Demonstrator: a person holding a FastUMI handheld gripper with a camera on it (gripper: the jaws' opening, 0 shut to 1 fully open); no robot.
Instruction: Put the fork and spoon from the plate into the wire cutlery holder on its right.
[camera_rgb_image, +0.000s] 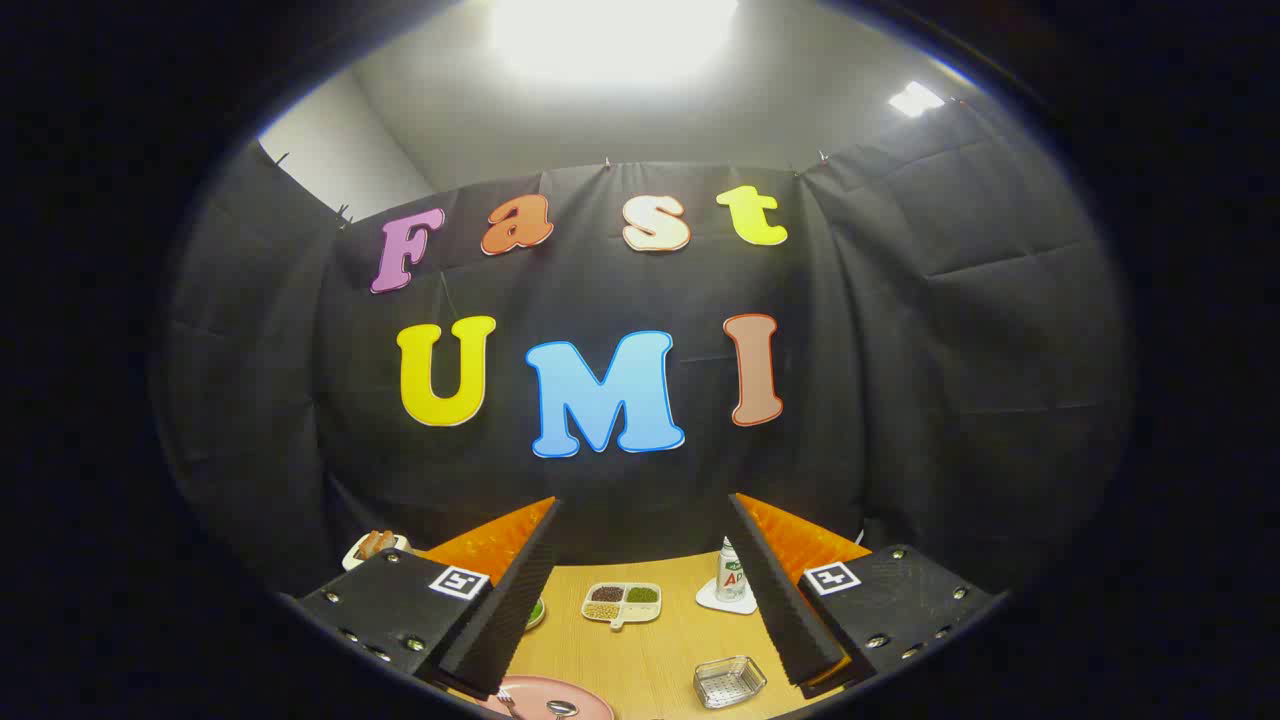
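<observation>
The wooden surface (640, 650) carries a pink plate (590, 697) at its near edge, apparently holding the spoon (560, 709) and fork (506, 703). To the plate's right sits the wire cutlery holder (729, 682), close for an easy transfer. The gripper (640, 600) hovers above, jaws wide apart and empty, ready to descend.

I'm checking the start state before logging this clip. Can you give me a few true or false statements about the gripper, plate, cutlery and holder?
1. The gripper is open and holds nothing. True.
2. The spoon lies in the holder. False: it lies on the pink plate, and the holder looks empty.
3. The holder sits to the right of the plate. True.
4. A divided dish sits beyond the plate. True.
5. The bottle lies on its side. False: it stands upright.
</observation>
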